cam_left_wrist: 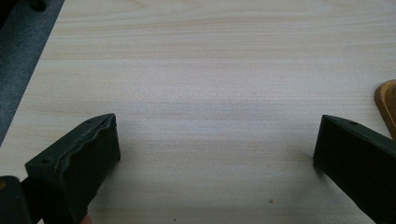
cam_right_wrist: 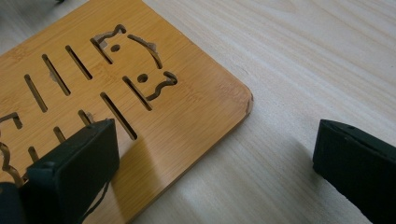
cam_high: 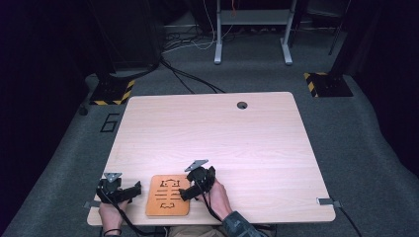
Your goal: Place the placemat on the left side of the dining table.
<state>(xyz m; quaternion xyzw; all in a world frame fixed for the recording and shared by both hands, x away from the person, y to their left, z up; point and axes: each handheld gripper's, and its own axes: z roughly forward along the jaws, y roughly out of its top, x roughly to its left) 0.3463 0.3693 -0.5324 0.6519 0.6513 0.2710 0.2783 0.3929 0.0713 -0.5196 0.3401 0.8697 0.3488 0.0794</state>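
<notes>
- A thin bamboo board (cam_high: 168, 195), cut through with slots and a fish-bone pattern, lay flat on the table (cam_high: 247, 143) close to the table's near edge, between the two grippers.
- The board looked stiff and light; its smooth finished face would likely be slippery against hard jaws, and the narrow strips between the slots (cam_right_wrist: 79, 74) seemed the weakest parts.
- Lying flush on the table, the board offered no gap underneath, so a hold would probably have to come at an edge, best at the solid rounded corner (cam_right_wrist: 236, 100) on the side of the board toward the right gripper, away from the cut-outs.
- The right gripper (cam_high: 190, 191) stood at the board's right edge with jaws spread wide and holding nothing; in the right gripper view one jaw hung over the board and the other over bare table beside the board's edge.
- The left gripper (cam_high: 129, 191) rested just left of the board, jaws likewise wide apart and empty, with the board's corner (cam_left_wrist: 387, 100) showing at the edge of the left gripper view.
- Beyond the board the table held a cable hole (cam_high: 241, 105) near its far edge, well apart from the board.
- Nothing stood between either gripper and the board.
</notes>
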